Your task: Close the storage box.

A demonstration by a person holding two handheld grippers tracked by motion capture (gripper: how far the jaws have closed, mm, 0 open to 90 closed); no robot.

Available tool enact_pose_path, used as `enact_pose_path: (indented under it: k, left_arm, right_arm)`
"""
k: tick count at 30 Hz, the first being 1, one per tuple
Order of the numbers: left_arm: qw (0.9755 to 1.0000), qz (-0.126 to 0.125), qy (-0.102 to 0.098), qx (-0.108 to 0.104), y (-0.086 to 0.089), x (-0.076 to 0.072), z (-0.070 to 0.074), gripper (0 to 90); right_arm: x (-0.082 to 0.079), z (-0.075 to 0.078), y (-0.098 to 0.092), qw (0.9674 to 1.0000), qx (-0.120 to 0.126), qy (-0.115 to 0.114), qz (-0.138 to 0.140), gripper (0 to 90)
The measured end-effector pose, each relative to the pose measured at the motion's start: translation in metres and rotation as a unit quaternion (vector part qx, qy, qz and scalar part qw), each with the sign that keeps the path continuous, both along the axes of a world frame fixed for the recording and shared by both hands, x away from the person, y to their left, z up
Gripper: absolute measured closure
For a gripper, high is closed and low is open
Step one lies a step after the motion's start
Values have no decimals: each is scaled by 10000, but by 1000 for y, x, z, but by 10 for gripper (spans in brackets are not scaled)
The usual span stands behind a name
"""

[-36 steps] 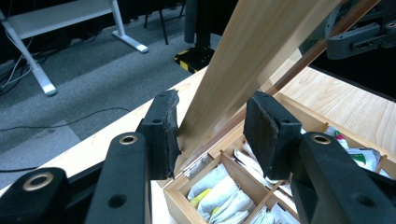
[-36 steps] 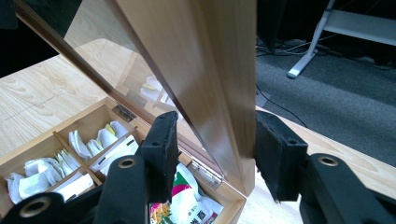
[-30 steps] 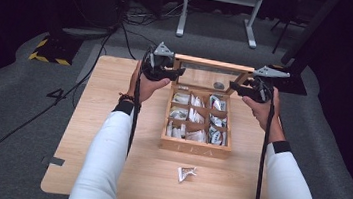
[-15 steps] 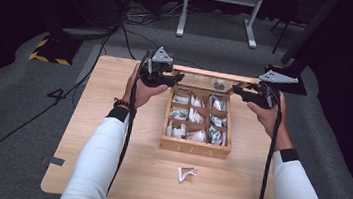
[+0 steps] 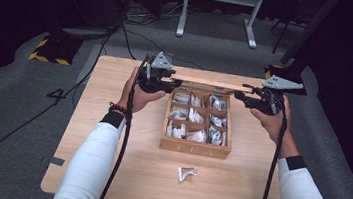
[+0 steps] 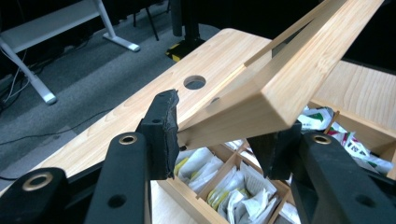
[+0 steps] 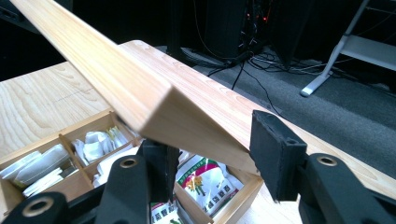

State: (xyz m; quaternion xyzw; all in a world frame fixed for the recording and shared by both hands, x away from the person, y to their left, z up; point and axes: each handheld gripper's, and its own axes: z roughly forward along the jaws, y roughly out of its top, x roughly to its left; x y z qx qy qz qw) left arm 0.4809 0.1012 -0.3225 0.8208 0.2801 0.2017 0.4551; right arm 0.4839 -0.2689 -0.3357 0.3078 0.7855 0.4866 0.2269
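A flat wooden lid [image 5: 207, 79] hangs level above the back edge of an open wooden box [image 5: 194, 149], held at both ends. My left gripper [image 5: 166, 81] is shut on its left end, and in the left gripper view the lid's corner [image 6: 280, 88] sits between the black pads [image 6: 163, 126]. My right gripper [image 5: 245, 98] is shut on the right end, where the lid's end [image 7: 187, 121] lies between its pads [image 7: 275, 149]. The box's compartments hold several white paper sachets [image 5: 190, 115], also seen below the lid [image 6: 233, 186] [image 7: 205, 179].
One loose sachet [image 5: 186, 173] lies on the light wooden table [image 5: 145, 176] in front of the box. A round hole [image 6: 194, 82] is cut in the tabletop near the far edge. Cables and a white desk frame [image 5: 220, 4] stand on the grey floor beyond.
Both hands have carried the lid a little toward the person, from behind the box to over its back row. The grips look the same.
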Motion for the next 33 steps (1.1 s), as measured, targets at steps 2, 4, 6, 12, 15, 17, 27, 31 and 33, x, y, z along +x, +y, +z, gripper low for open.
enact_pose_path:
  k: [2, 4, 6, 12, 15, 17, 27, 31, 33]
  left_arm:
    - [10000, -21, -24, 46, 0, -2, 0, 548]
    - [10000, -15, -45, 70, -1, -5, 0, 547]
    - [9999, -29, -56, 108, -1, -7, -1, 545]
    - [9997, -108, -108, 176, -1, -14, -7, 528]
    - [9995, -136, -100, 256, -1, -18, -9, 509]
    - [9996, -135, -59, 250, -1, -19, -9, 497]
    - [9994, -218, -37, 262, 2, -38, -20, 447]
    - [9991, -261, -45, 317, 2, -42, -23, 434]
    - [9990, -279, -52, 347, 2, -46, -27, 429]
  right_arm:
    - [-2, 0, 1, 10000, -32, -21, 34, 521]
    - [-4, 0, 0, 10000, -30, -11, 36, 510]
    - [-6, 0, 1, 10000, -42, -29, 62, 505]
    - [-16, -2, 2, 9998, -113, -118, 153, 488]
    - [-20, -5, 2, 9995, -207, -149, 180, 485]
    - [-21, -6, 2, 9995, -218, -149, 185, 483]
    - [-34, -17, 1, 9988, -401, -123, 253, 450]
    - [-38, -23, 1, 9987, -418, -70, 279, 436]
    - [-40, -26, 1, 9987, -423, -62, 286, 431]
